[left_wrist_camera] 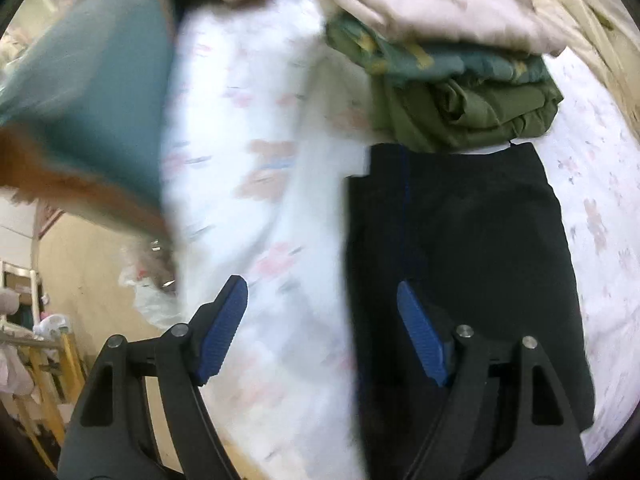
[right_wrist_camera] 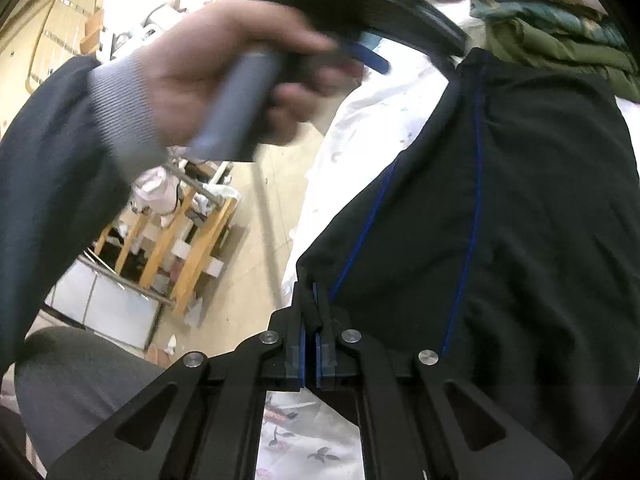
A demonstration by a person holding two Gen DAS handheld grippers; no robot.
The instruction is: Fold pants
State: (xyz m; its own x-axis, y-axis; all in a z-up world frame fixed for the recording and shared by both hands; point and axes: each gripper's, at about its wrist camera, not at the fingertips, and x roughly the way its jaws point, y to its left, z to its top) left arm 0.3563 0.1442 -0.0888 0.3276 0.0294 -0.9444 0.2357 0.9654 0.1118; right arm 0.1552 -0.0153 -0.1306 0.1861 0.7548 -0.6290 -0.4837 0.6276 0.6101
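Black pants with thin blue seam lines lie folded on a white floral bed sheet. My left gripper is open and empty, hovering above the pants' left edge and the sheet. In the right wrist view the pants fill the right side. My right gripper is shut on a corner of the pants at their near left edge. The left gripper's body and the hand holding it show blurred at the upper left of that view.
Folded olive and teal garments lie just beyond the pants, with a pink quilt behind them. A teal and orange cloth is at the left. A tan floor and a wooden rack lie beside the bed.
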